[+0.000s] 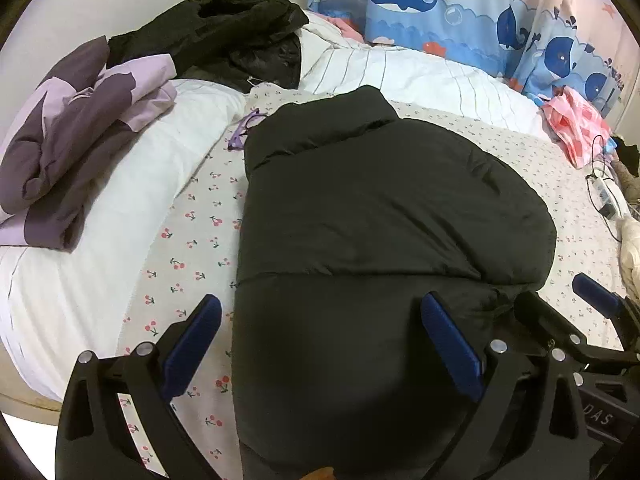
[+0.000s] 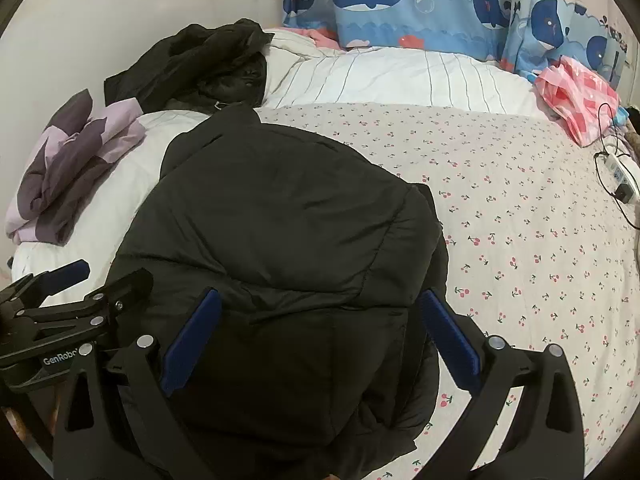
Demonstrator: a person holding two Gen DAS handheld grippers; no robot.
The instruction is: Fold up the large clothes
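Note:
A black puffer jacket (image 1: 380,216) lies on the cherry-print bed sheet (image 1: 188,248), its sleeves folded in over the body and its collar toward the far side. My left gripper (image 1: 320,308) hangs open above the jacket's near hem, blue pads wide apart, nothing between them. In the right wrist view the same jacket (image 2: 280,220) fills the middle, and my right gripper (image 2: 320,304) is open over its near right part, fingers straddling the fabric without clamping it. Each gripper shows at the edge of the other's view: the right gripper (image 1: 560,300) and the left gripper (image 2: 108,276).
A second black garment (image 1: 224,28) and a folded purple garment (image 1: 76,132) lie at the far left on a white quilt (image 1: 400,68). Purple glasses (image 1: 244,130) rest beside the jacket's collar. A pink bag (image 2: 576,92), power strip and cable (image 2: 618,176) sit at right; whale-print curtain (image 2: 420,0) behind.

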